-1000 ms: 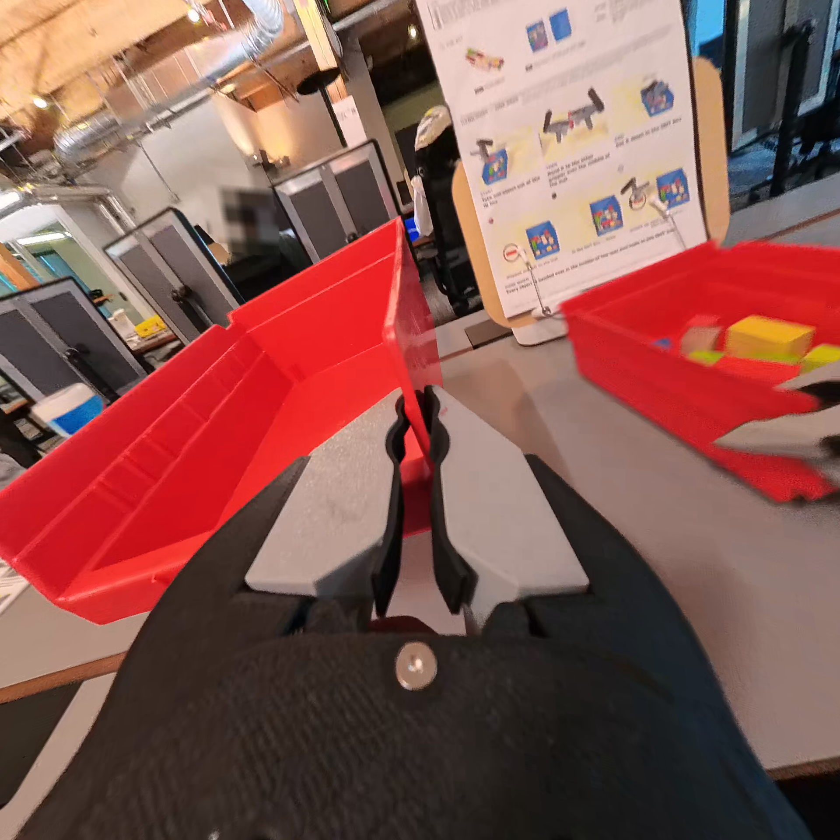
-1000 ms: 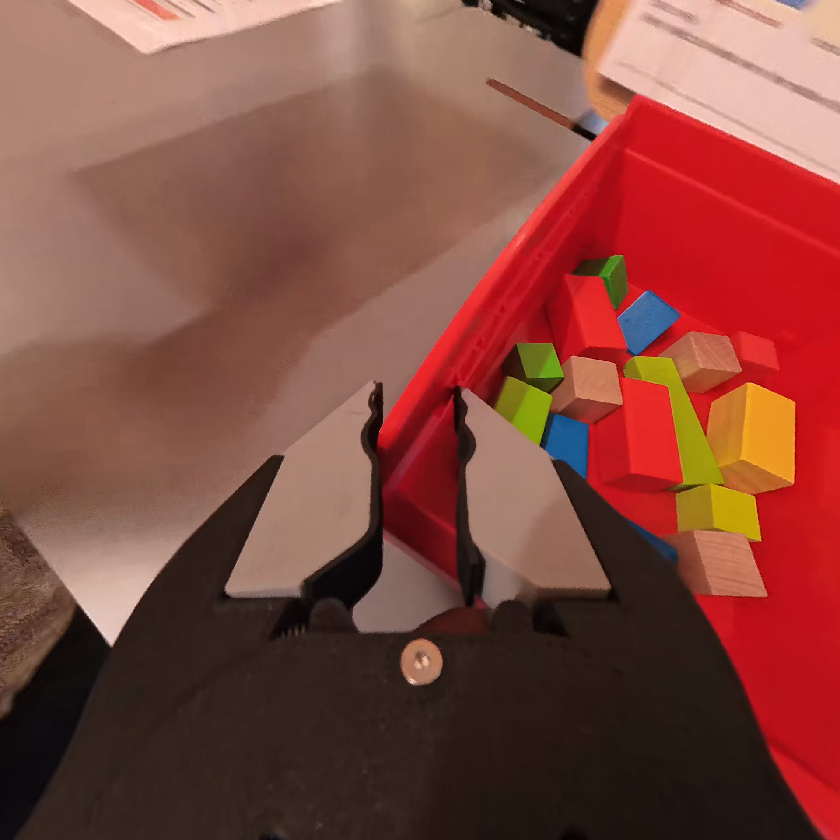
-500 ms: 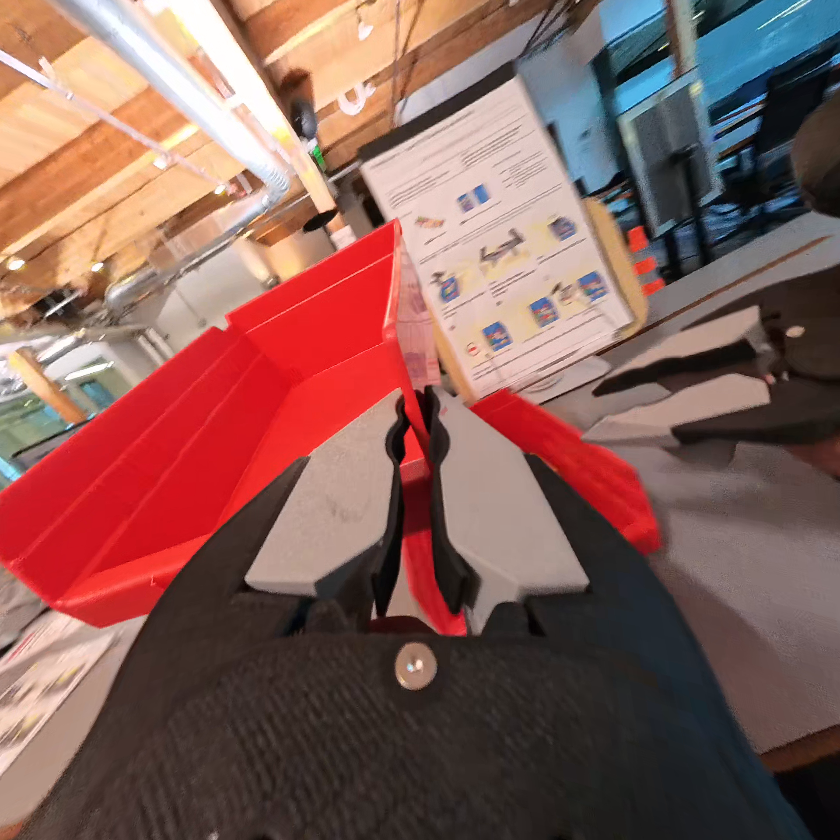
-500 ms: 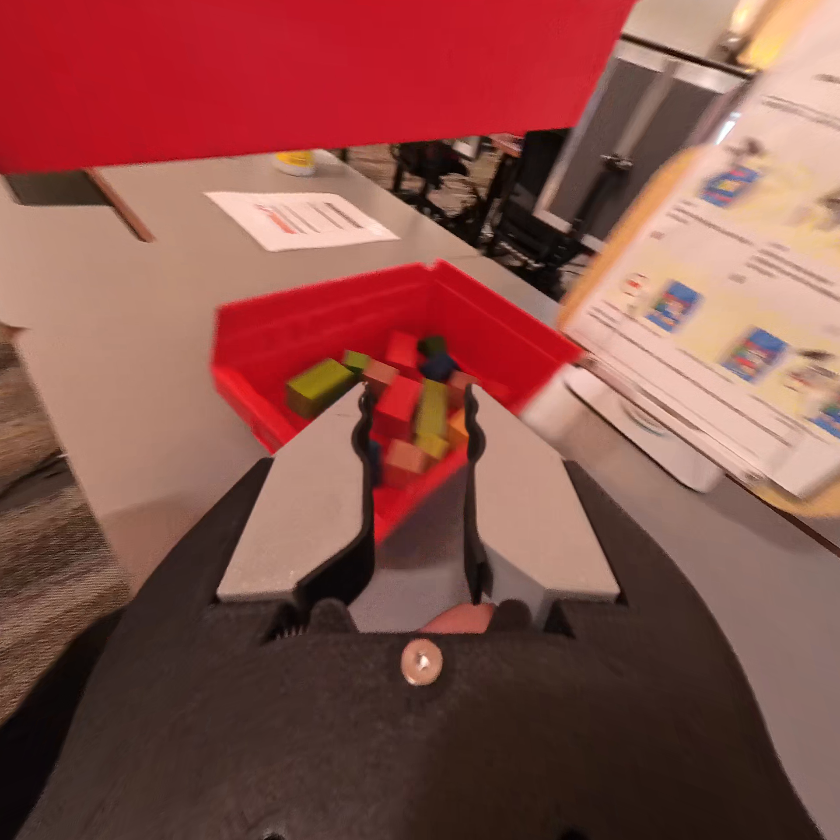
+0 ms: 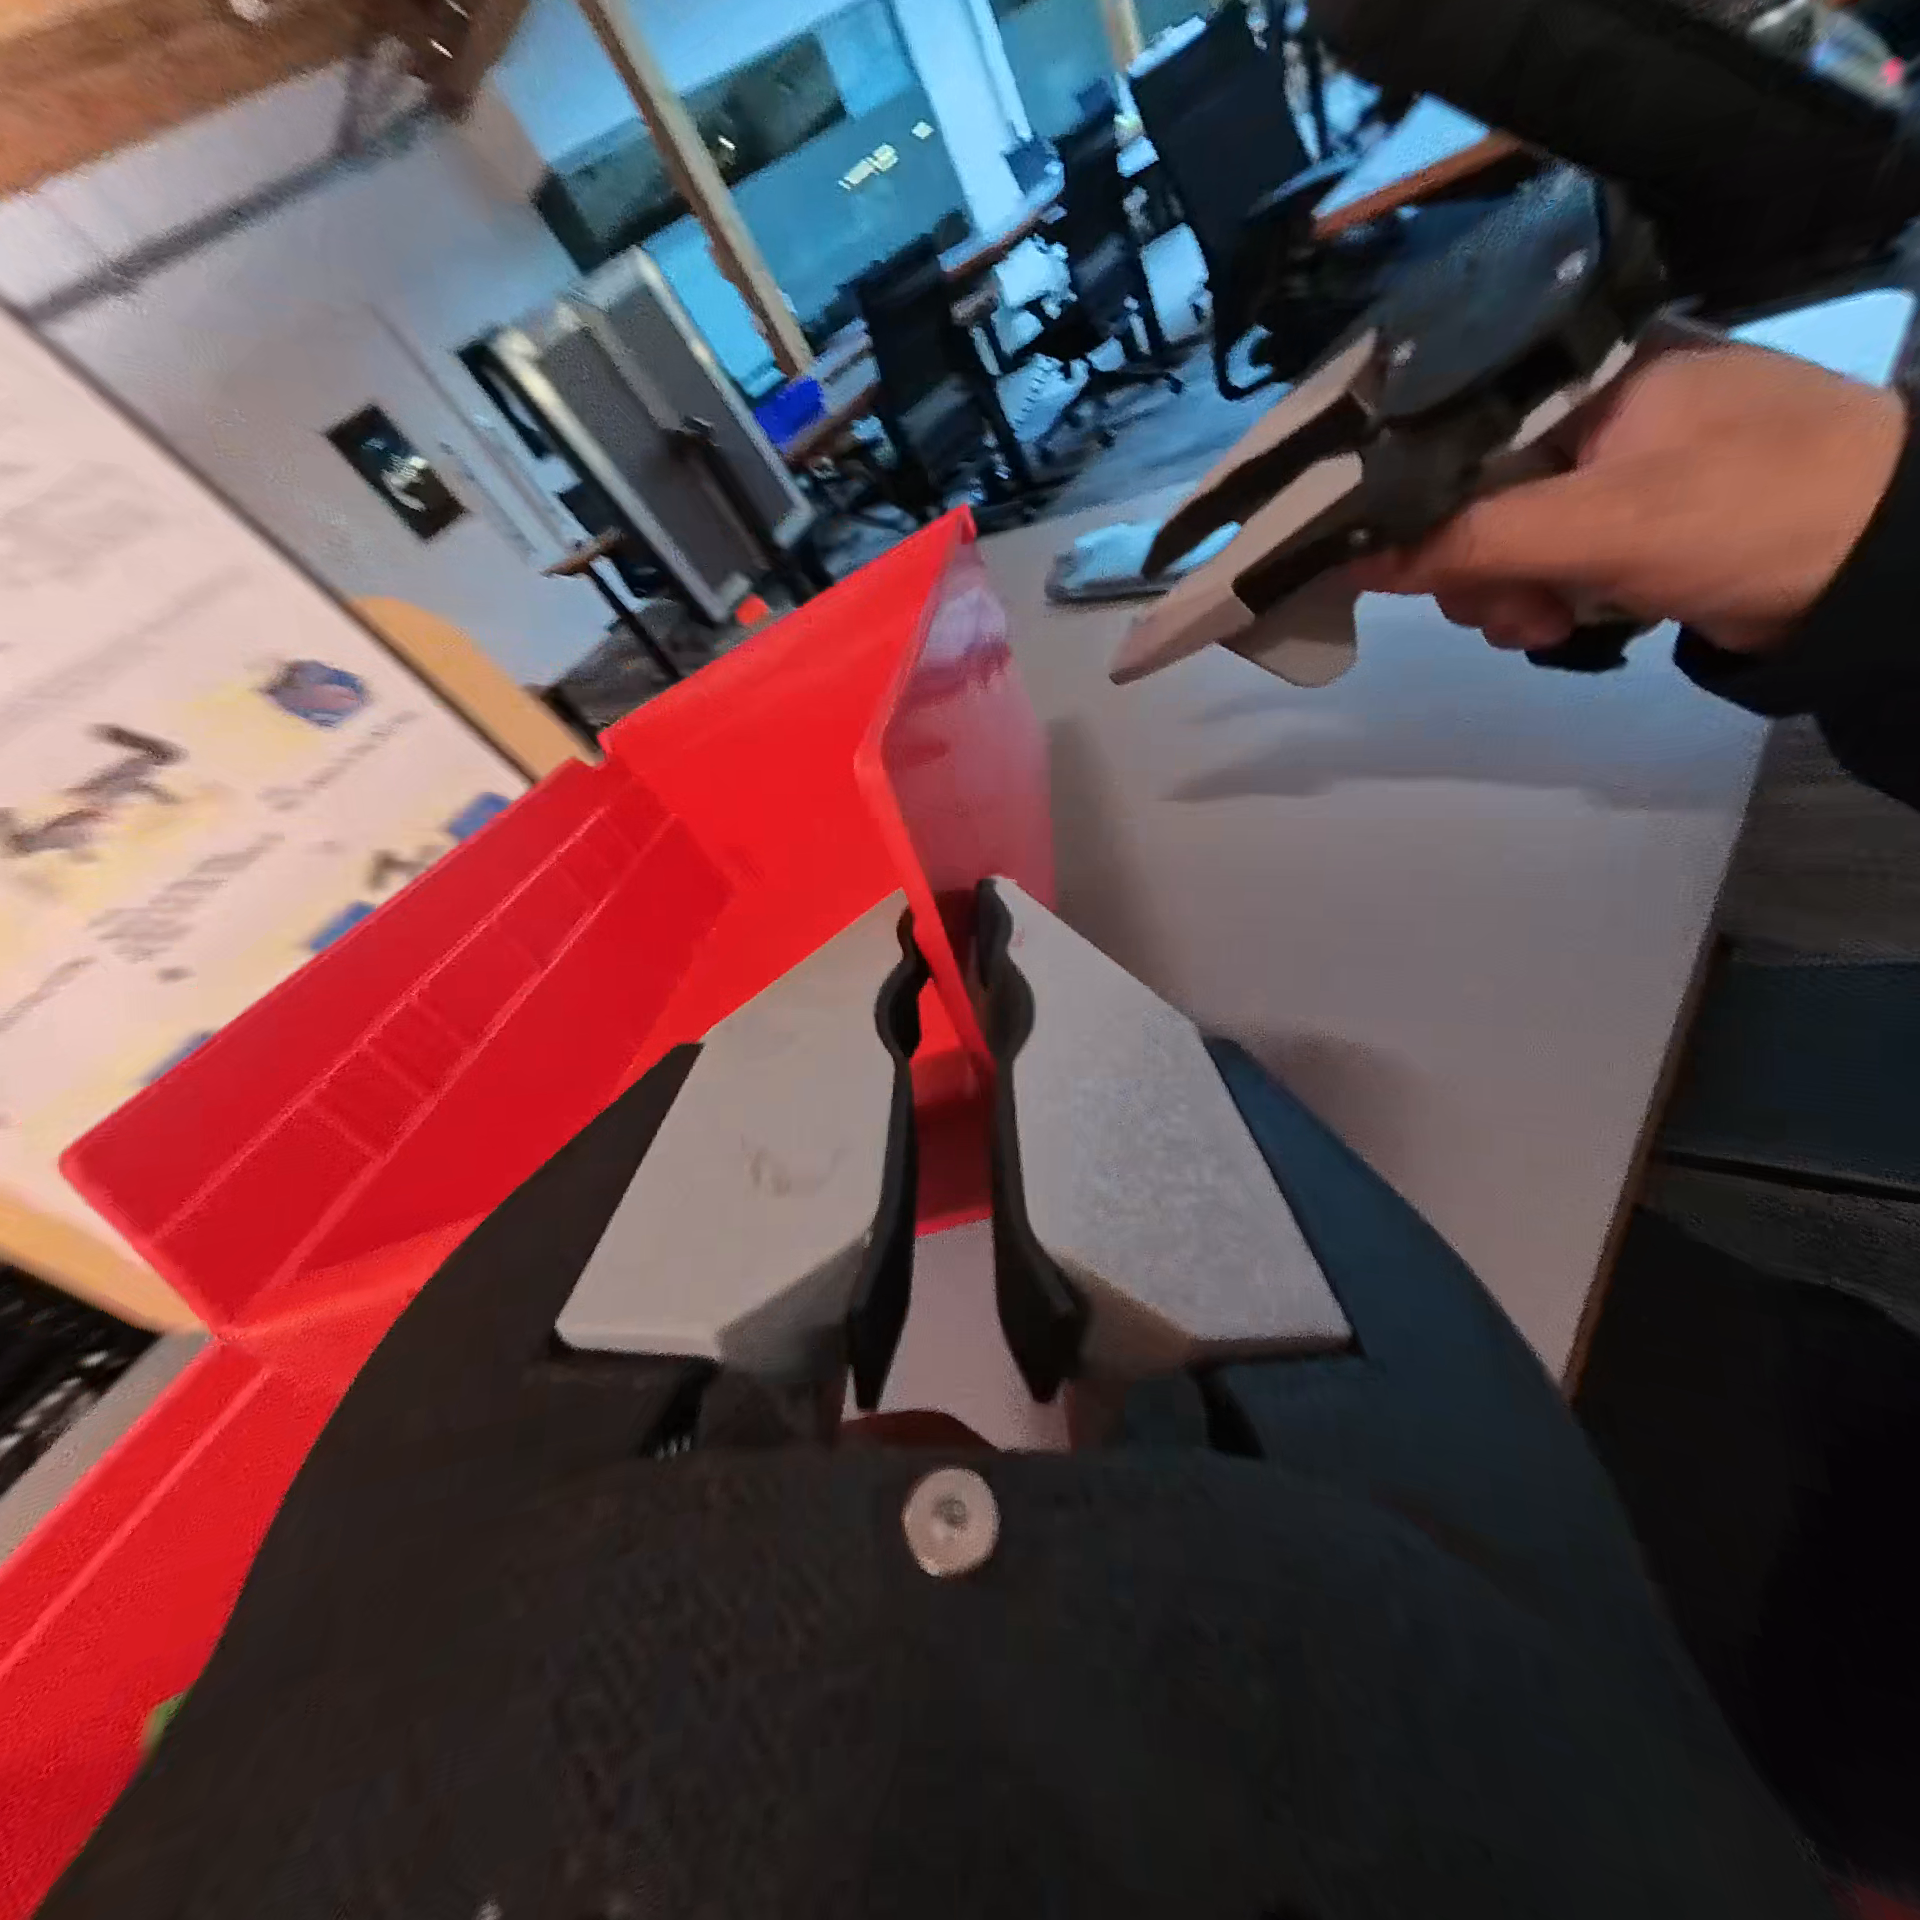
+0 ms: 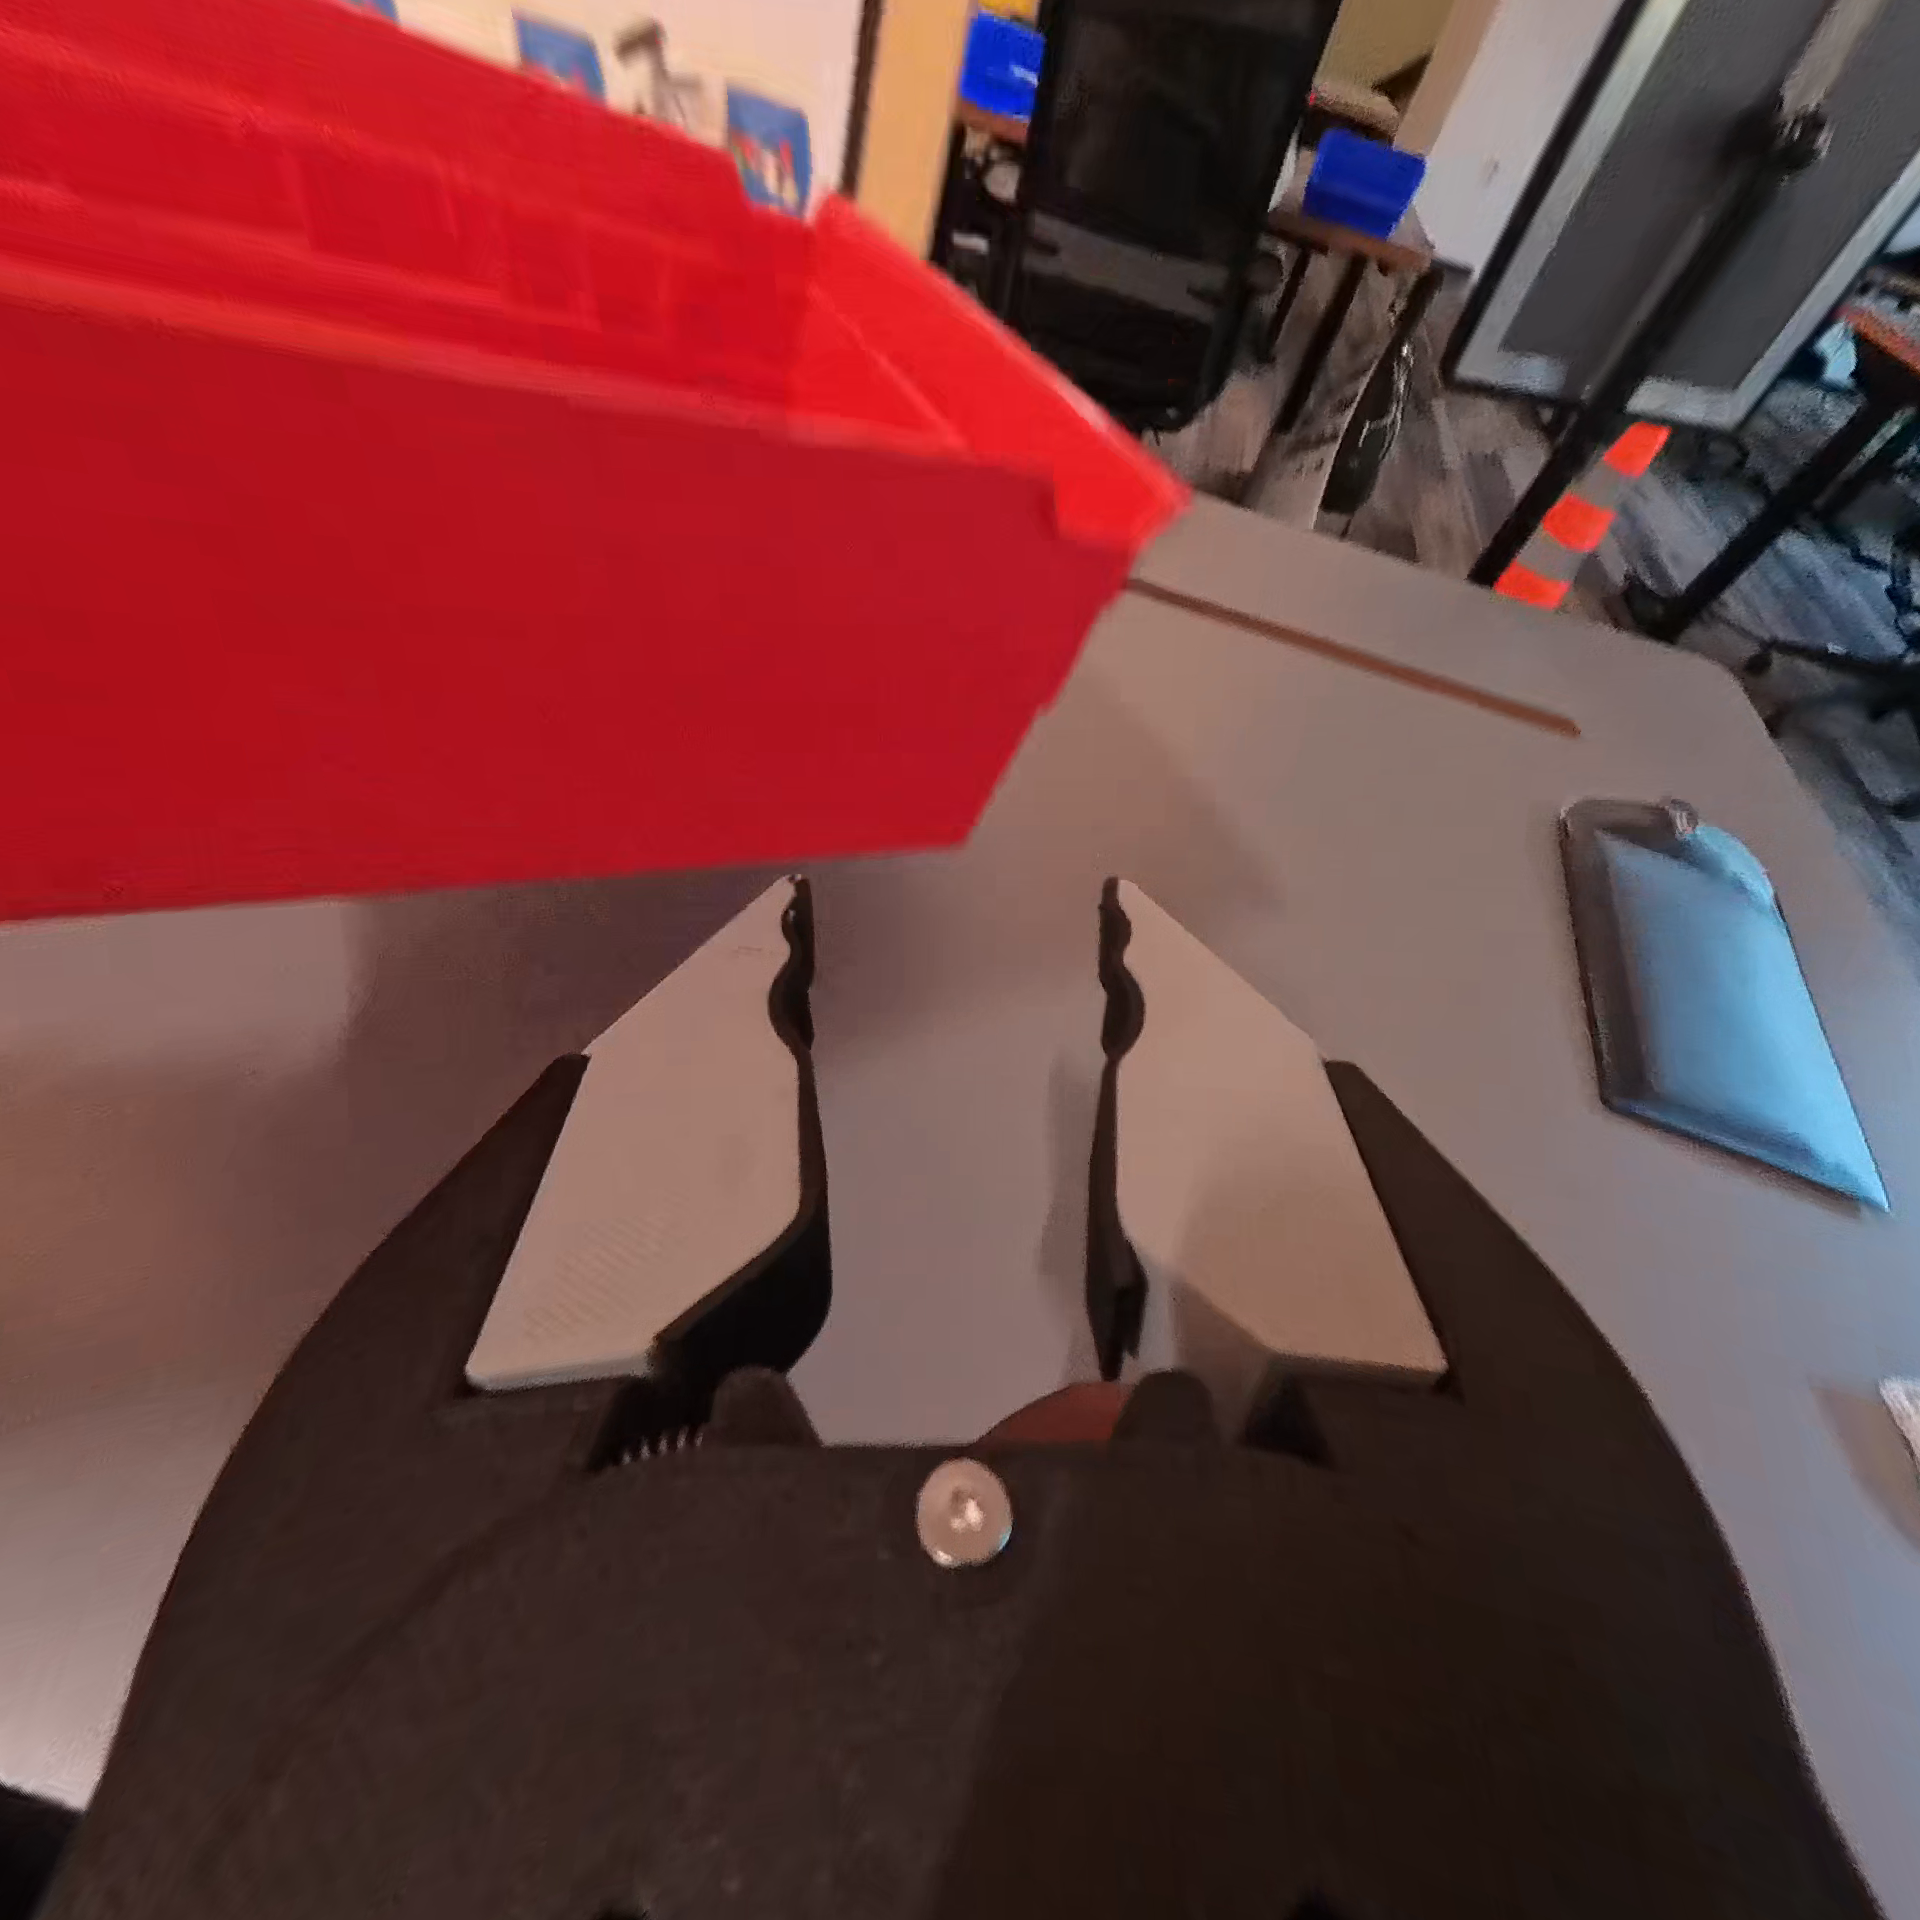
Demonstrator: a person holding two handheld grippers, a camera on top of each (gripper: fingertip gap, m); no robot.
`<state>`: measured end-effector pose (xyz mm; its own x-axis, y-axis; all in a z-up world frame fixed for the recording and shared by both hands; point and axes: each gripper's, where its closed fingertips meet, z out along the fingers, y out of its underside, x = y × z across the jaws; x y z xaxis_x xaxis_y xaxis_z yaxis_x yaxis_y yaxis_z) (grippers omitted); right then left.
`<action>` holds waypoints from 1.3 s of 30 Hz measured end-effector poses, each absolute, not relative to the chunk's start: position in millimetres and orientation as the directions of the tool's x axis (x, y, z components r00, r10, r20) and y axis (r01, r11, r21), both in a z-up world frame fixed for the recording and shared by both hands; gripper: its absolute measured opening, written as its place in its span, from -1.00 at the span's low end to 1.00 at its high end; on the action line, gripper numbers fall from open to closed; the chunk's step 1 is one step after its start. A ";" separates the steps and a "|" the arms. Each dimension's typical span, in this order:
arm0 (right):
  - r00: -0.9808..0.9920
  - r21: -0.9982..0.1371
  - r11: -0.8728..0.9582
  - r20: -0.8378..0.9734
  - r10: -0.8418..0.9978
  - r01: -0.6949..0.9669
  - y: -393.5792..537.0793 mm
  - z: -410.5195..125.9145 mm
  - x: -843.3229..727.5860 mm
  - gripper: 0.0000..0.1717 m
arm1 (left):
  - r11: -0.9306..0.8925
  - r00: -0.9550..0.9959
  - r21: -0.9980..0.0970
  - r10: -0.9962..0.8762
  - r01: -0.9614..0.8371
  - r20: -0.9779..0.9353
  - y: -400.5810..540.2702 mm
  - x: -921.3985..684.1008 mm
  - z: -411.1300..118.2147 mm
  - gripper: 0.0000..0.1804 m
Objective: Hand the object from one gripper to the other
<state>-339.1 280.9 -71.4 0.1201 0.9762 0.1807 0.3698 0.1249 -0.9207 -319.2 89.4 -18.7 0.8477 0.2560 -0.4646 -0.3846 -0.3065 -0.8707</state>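
Note:
My left gripper point(image 5: 951, 940) is shut on the side wall of an empty red plastic bin point(image 5: 436, 997) and holds it lifted and tilted above the grey table point(image 5: 1351, 935). The thin wall runs between the two black pads. The same bin point(image 6: 468, 623) fills the upper left of the right wrist view, just above and ahead of my right gripper point(image 6: 954, 904). My right gripper is open and empty. It also shows in the left wrist view point(image 5: 1236, 582), held by a hand point(image 5: 1683, 520), up and to the right of the bin's far corner.
A dark flat tray point(image 6: 1714, 997) lies on the table to the right. An instruction poster point(image 5: 135, 748) stands at the left. Office chairs point(image 5: 935, 364), cabinets and an orange-striped post point(image 6: 1579, 520) stand beyond the table's edge. Some 20 cm of space lies between my two pairs of fingers.
The left gripper has lifted and swung the red bin to the right, still gripping its wall. The right gripper left the bin of blocks, swung toward the lifted bin and opened wider.

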 end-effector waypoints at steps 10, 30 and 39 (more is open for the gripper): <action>0.138 -0.901 0.072 0.143 0.980 0.427 296.8 -97.6 -322.7 -0.24 | -0.373 0.986 -0.928 0.164 0.023 -0.041 193.0 -314.6 -115.8 -0.78; 0.092 -0.786 0.339 0.445 0.891 0.517 252.3 -123.7 -336.2 -0.50 | -0.241 0.798 -0.942 0.601 0.233 0.044 -102.6 -422.6 -87.6 -0.27; -0.004 -0.882 0.148 0.163 0.987 0.447 240.9 -115.2 -323.7 -0.16 | -0.238 0.783 -0.935 0.619 0.262 0.061 -74.0 -427.6 -105.8 -0.17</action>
<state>-323.7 240.9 -115.2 -0.0043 0.9866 0.1629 0.4469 0.1476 -0.8823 -427.6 -74.0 -105.8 0.7826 0.6194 0.0614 0.2616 -0.2378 -0.9354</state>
